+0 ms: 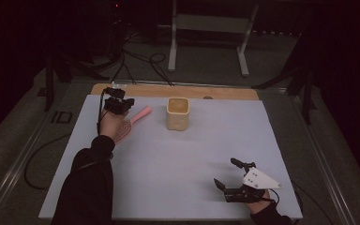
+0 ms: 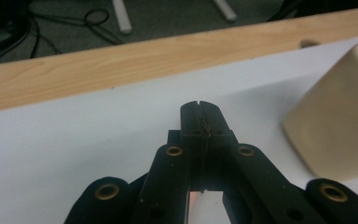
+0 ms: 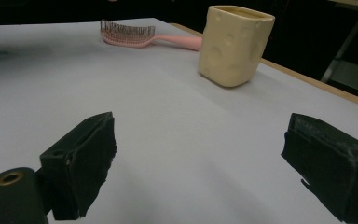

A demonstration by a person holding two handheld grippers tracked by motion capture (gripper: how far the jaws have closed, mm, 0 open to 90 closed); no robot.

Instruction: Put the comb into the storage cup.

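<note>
Starting at the left: got the left gripper [image 1: 117, 104] up by the far-left part of the white mat [image 1: 168, 173], clamped fully shut, nothing visibly pinched at the tips. Catching just a sliver of pink low behind the closed jaws in the left gripper view, so probably hovering right over the pink hairbrush [image 1: 138, 117] rather than holding it. Can't tell whether touching it or not.

Main worry here: going down on that brush without opening up first. Would just shove it along the smooth mat, either into the cup or toward the wooden edge [image 1: 178, 91] at the back. Also looks like a slim, slick handle, so pinching it off-centre could mean a droop or a spin out of the grip. Worth noting where it lies too: flat, bristles up, head under the hand, handle aimed at the cup.

Moving right: cream cup [image 1: 177, 113], upright, near the handle's end but apart from it. Looks tall for its base, so easy to tip with a careless swing of the brush, or by clipping the rim on the way in.

Far right: right gripper [image 1: 232, 176], down at the near-right corner, spread wide open, empty, well apart from everything. Too far off to steady the cup if needed.
</note>
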